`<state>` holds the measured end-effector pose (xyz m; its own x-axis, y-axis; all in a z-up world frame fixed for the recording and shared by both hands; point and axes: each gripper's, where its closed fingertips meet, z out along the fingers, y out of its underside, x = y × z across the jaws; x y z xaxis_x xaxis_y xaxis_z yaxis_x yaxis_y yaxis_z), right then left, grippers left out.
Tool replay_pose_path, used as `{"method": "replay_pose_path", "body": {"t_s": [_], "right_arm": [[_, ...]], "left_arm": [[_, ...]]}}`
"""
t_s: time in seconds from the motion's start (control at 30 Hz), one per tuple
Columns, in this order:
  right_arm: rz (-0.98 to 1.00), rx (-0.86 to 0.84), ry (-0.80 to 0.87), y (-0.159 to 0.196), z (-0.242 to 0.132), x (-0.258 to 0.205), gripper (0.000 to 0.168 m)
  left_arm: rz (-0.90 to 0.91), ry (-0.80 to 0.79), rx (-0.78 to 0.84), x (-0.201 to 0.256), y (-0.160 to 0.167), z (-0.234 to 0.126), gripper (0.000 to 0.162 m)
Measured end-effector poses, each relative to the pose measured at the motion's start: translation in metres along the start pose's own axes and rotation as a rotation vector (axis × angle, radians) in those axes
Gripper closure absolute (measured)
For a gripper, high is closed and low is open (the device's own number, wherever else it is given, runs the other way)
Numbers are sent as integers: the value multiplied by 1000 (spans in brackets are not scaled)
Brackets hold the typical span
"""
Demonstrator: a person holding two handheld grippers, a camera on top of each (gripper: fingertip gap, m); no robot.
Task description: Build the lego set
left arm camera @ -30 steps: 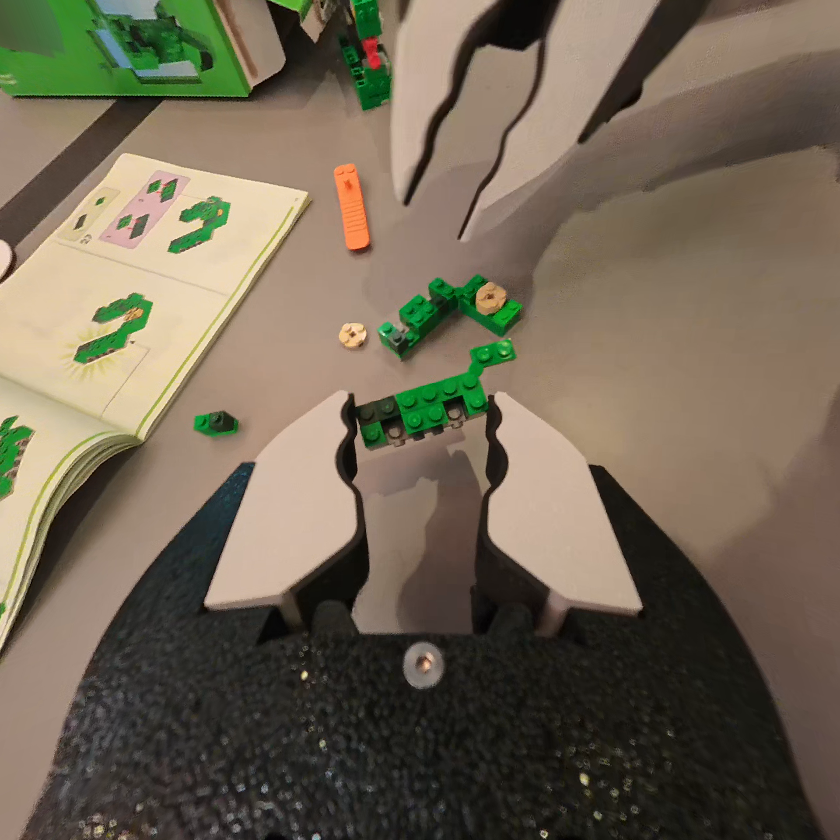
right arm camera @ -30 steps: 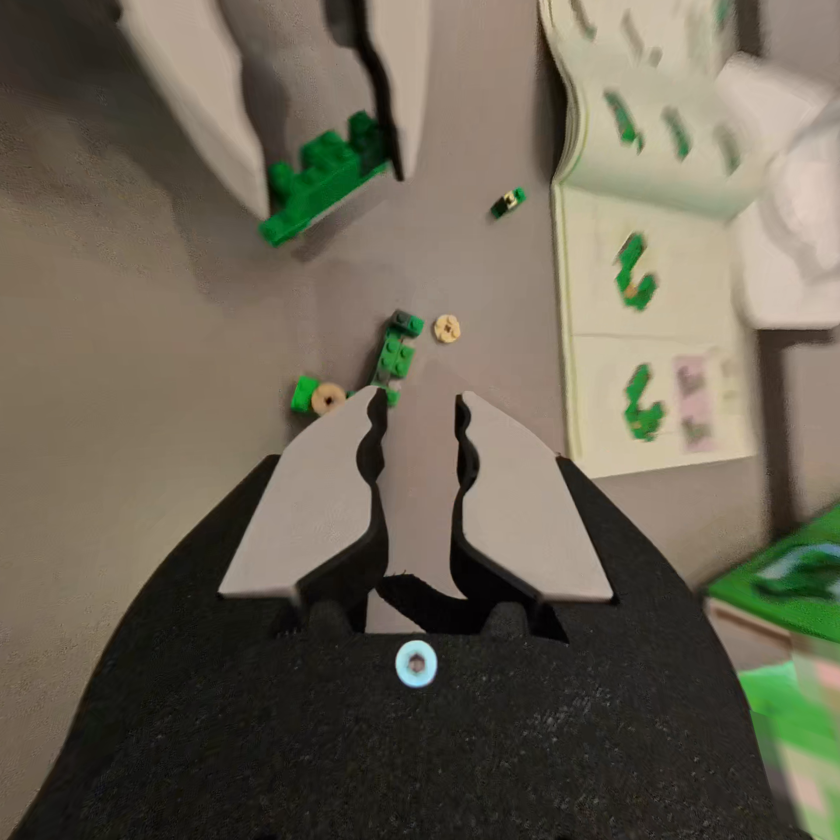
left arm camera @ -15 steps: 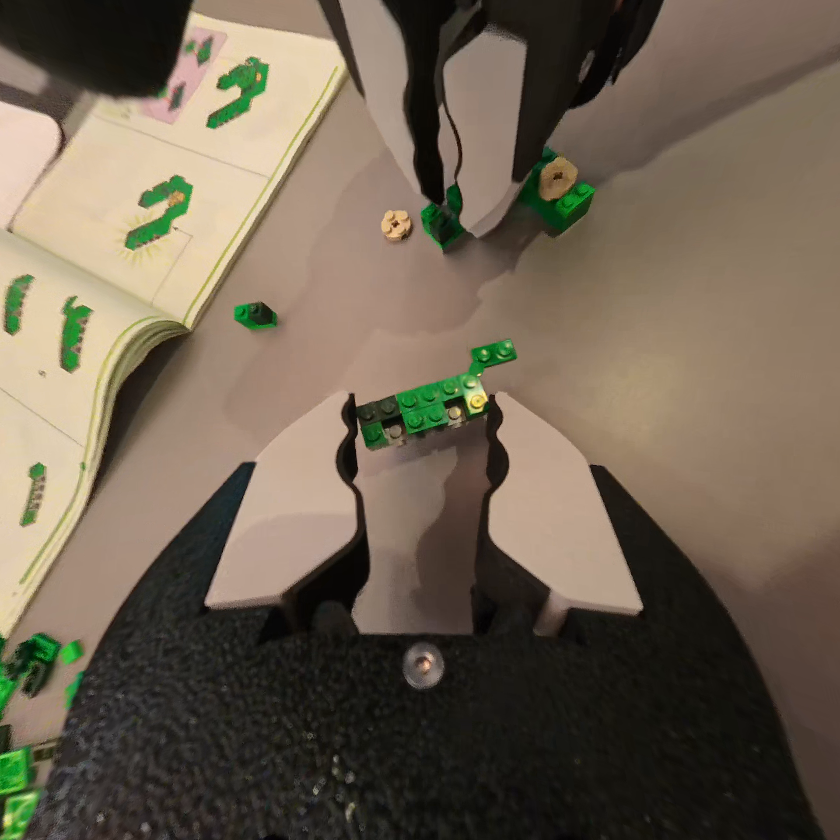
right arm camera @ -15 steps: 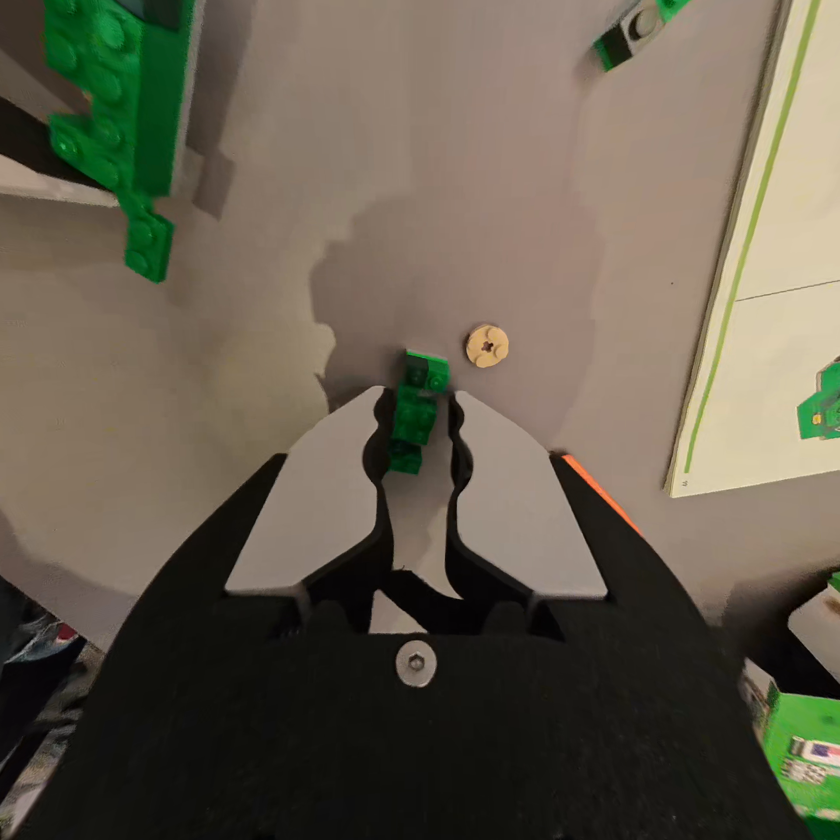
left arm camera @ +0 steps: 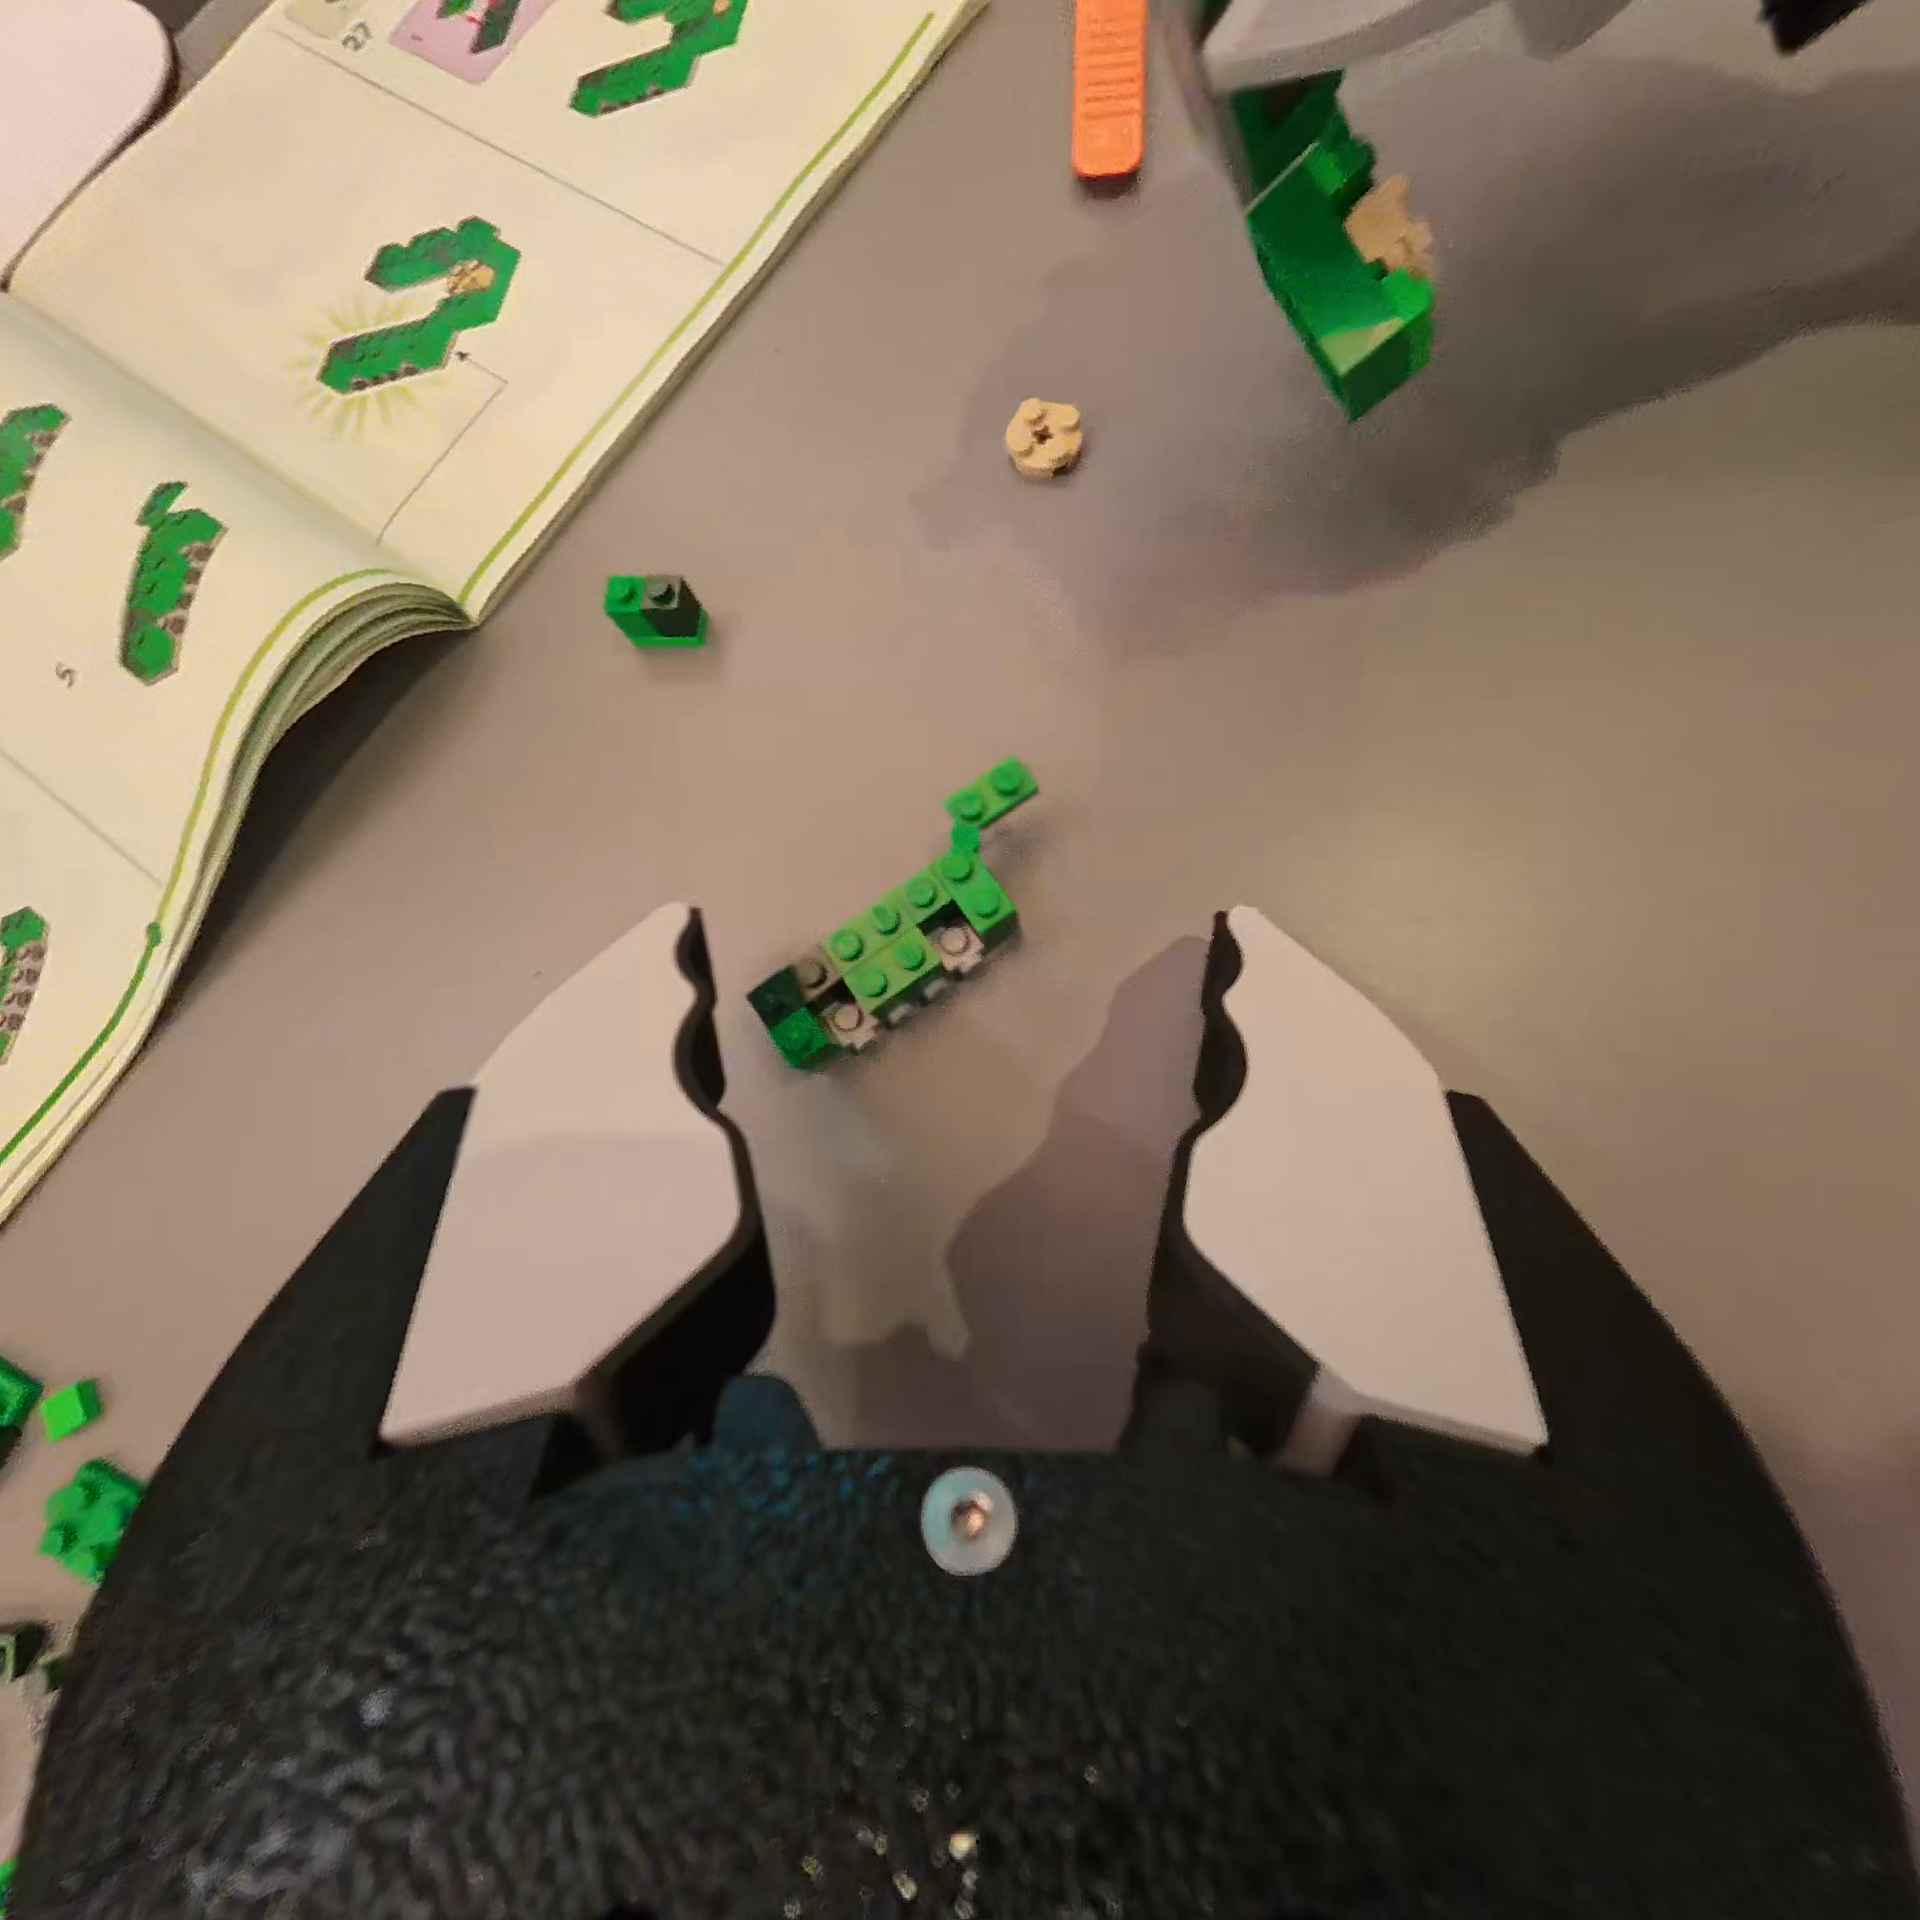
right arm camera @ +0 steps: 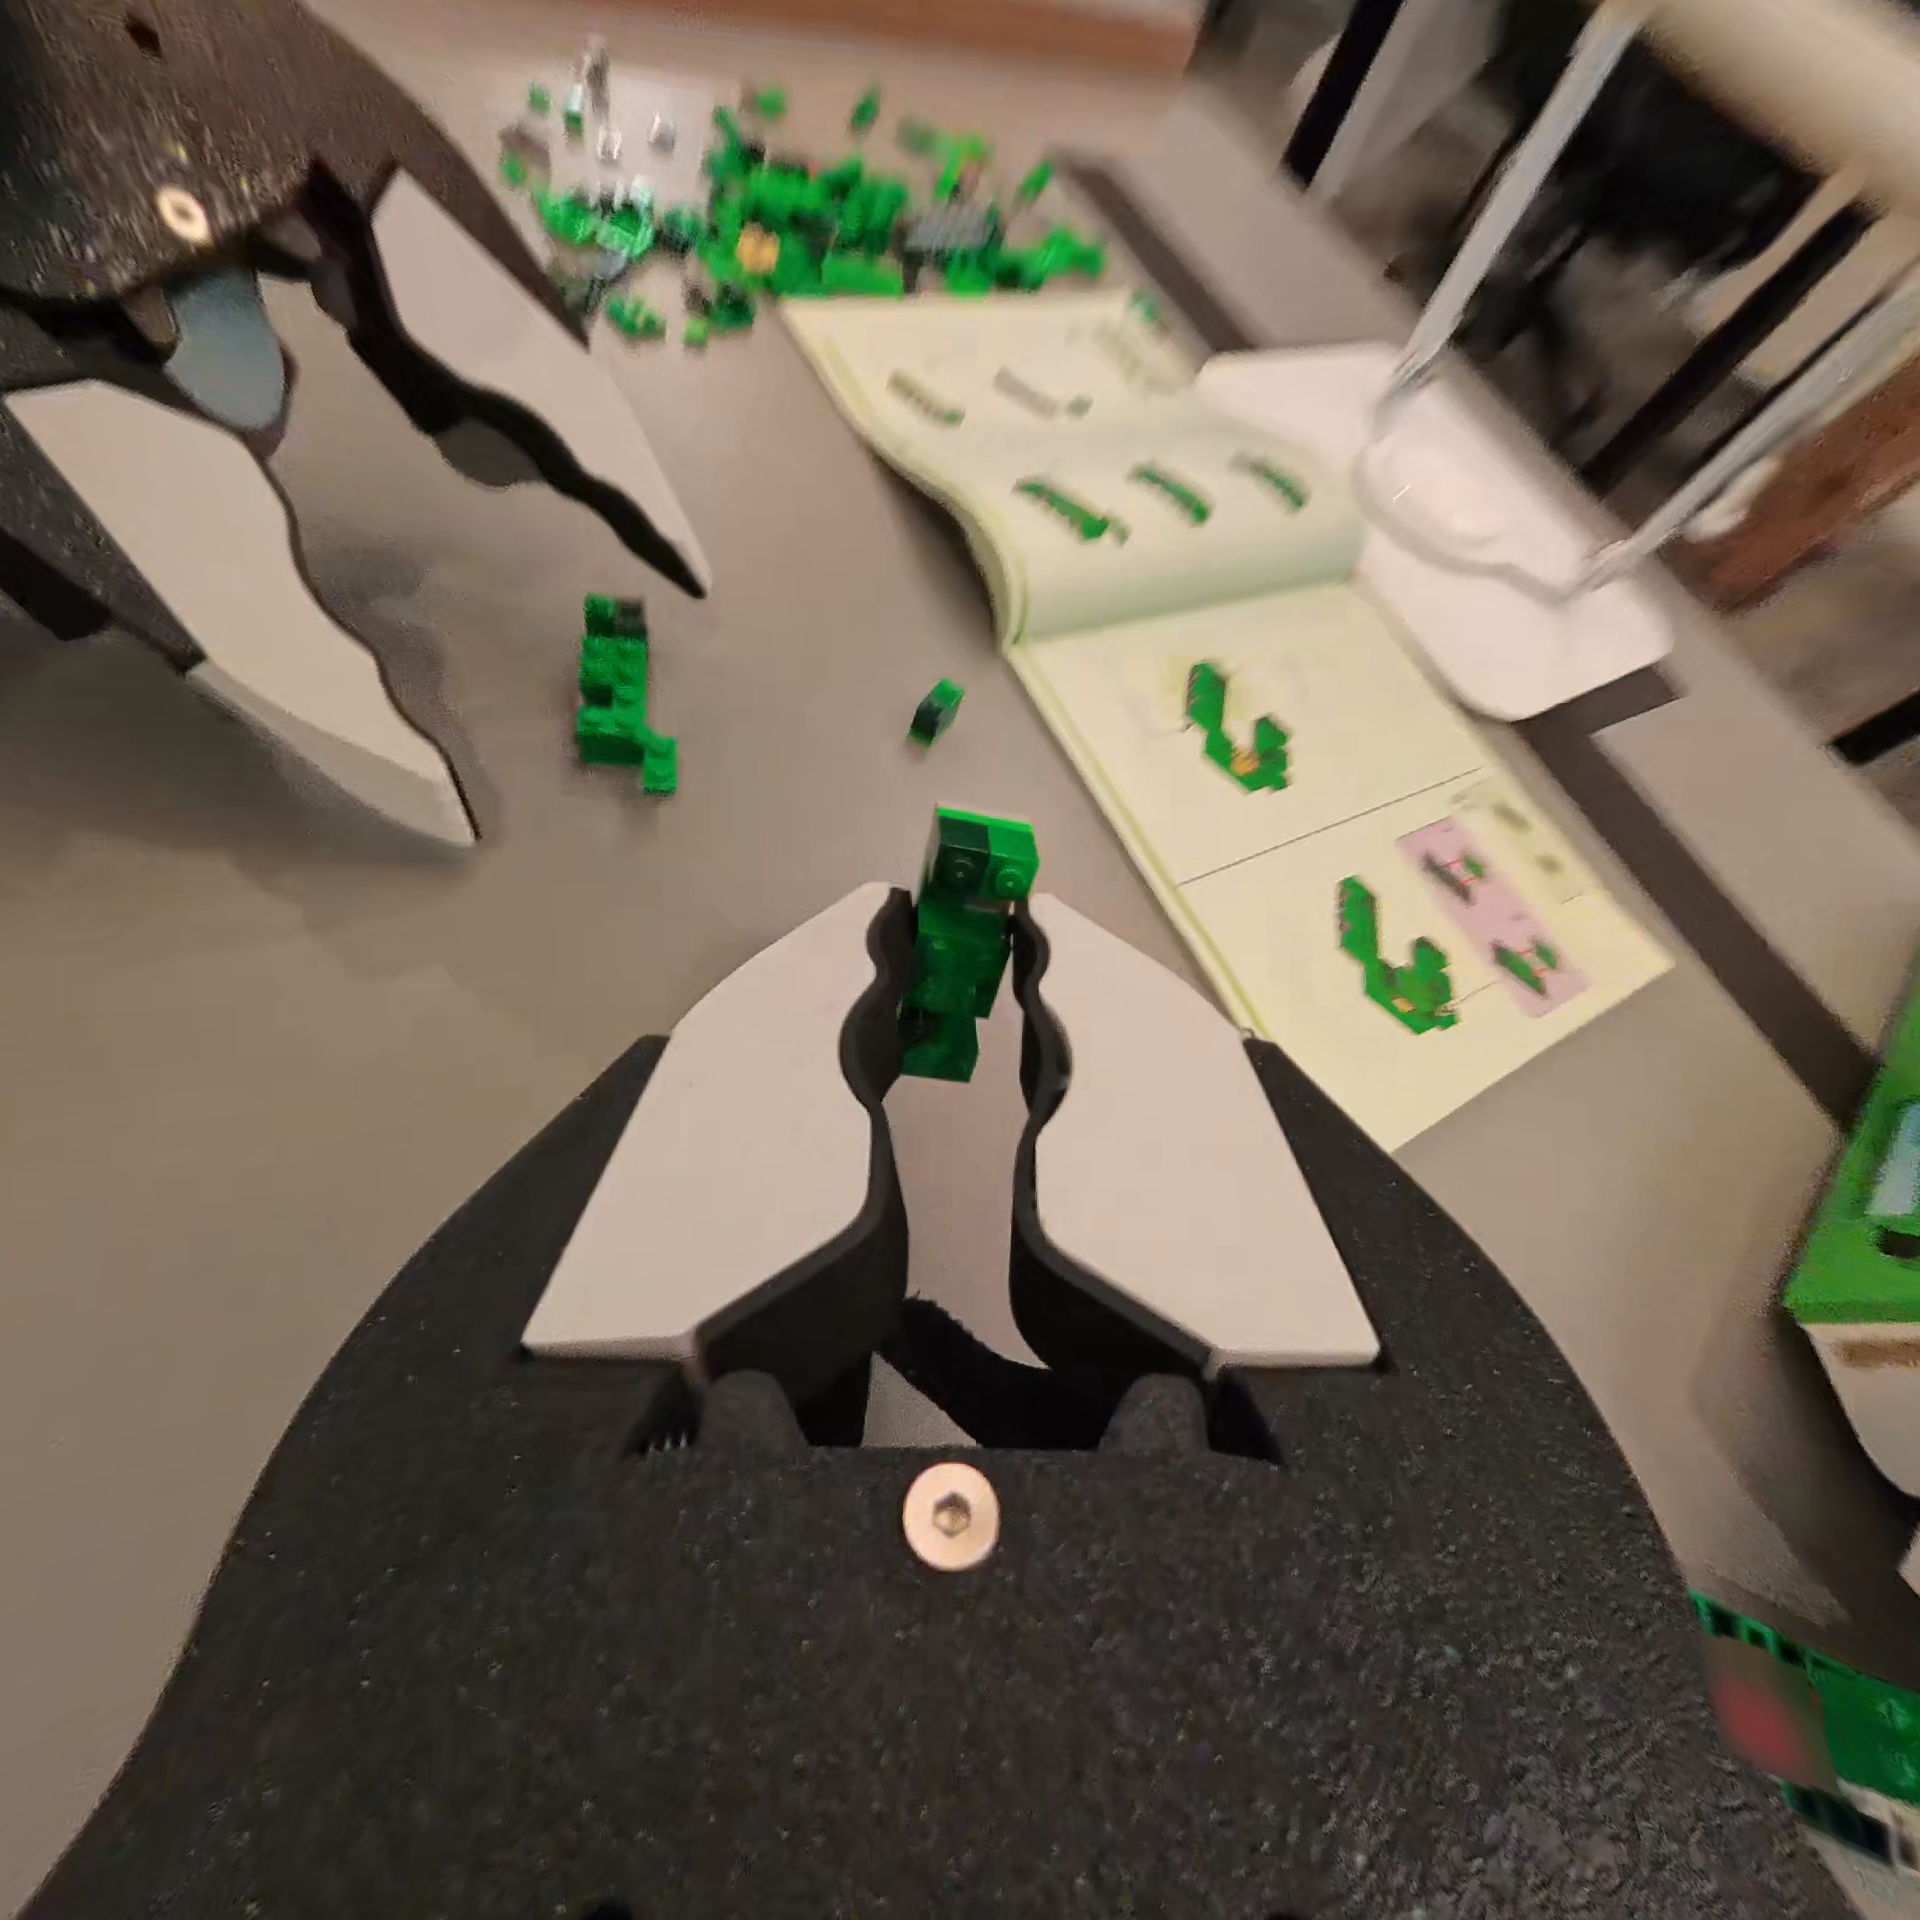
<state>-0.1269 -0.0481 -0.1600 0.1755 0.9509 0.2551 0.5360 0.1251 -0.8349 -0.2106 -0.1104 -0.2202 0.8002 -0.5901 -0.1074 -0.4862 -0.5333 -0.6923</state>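
Grey table [left arm camera: 1455, 831] | left gripper [left arm camera: 961, 935] spread wide, empty, just short of green sub-build [left arm camera: 894, 935] | right gripper [right arm camera: 951, 914] clamps second green assembly [right arm camera: 961, 935] | light, rigid, likely pops apart; grip long sides.

Left gripper [left arm camera: 961, 935]: jaws spread wide, empty, tips pointing down toward the bench. Right gripper [right arm camera: 956, 909]: jaws drawn close, clamped on a green brick assembly [right arm camera: 961, 935], raised clear of the bench, facing the left gripper.
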Motion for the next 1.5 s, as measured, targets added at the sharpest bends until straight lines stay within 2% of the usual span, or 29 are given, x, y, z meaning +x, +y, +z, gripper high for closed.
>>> {"method": "replay_pose_path", "body": {"t_s": [0.07, 0.1, 0.17, 0.23, 0.3, 0.4, 0.57, 0.6, 0.67, 0.7, 0.77, 0.83, 0.9, 0.93, 1.1, 1.17, 1.4, 1.5], "right_arm": [[-7, 109, 93, -7, -8, 4, 151], [-6, 156, 131, -11, -11, 5, 151], [-3, 246, 176, -22, -17, 2, 151], [-17, 313, 203, -33, -22, -3, 151], [-30, 370, 218, -42, -27, -8, 151], [-49, 423, 250, -49, -34, -11, 151], [-74, 455, 282, -49, -41, -12, 151], [-68, 466, 283, -49, -42, -12, 151], [-73, 490, 230, -49, -43, -18, 149], [-88, 503, 185, -49, -44, -22, 142], [-135, 523, 84, -44, -48, -29, 119], [-178, 501, -77, -31, -51, -38, 117], [-180, 403, -276, -8, -50, -50, 125], [-171, 343, -352, 2, -48, -54, 122], [-238, 224, -547, 24, -43, -73, 126], [-255, 192, -602, 29, -40, -81, 128], [-290, 158, -663, 36, -31, -93, 149], [-269, 168, -663, 34, -31, -91, 149]], "left_arm": [[-22, -35, 47, -1, -10, -3, 63], [-32, -36, 110, 3, -22, -4, 64], [-36, -4, 258, 21, -52, -6, 75], [-3, -22, 317, 32, -71, -3, 92], [34, -43, 311, 39, -80, 4, 100], [35, 22, 343, 54, -92, 8, 115], [48, 46, 421, 62, -105, 4, 141], [58, 40, 421, 62, -105, 4, 141], [89, 36, 402, 63, -102, 6, 142], [110, 42, 396, 63, -101, 6, 142], [180, 99, 380, 68, -95, 5, 142], [256, 162, 352, 73, -85, 6, 143], [325, 227, 321, 79, -75, 8, 143], [360, 255, 309, 82, -70, 9, 143], [491, 374, 285, 102, -57, 14, 143], [494, 409, 293, 107, -56, 14, 143], [509, 451, 274, 109, -50, 15, 143], [438, 446, 257, 105, -49, 13, 142]]}}
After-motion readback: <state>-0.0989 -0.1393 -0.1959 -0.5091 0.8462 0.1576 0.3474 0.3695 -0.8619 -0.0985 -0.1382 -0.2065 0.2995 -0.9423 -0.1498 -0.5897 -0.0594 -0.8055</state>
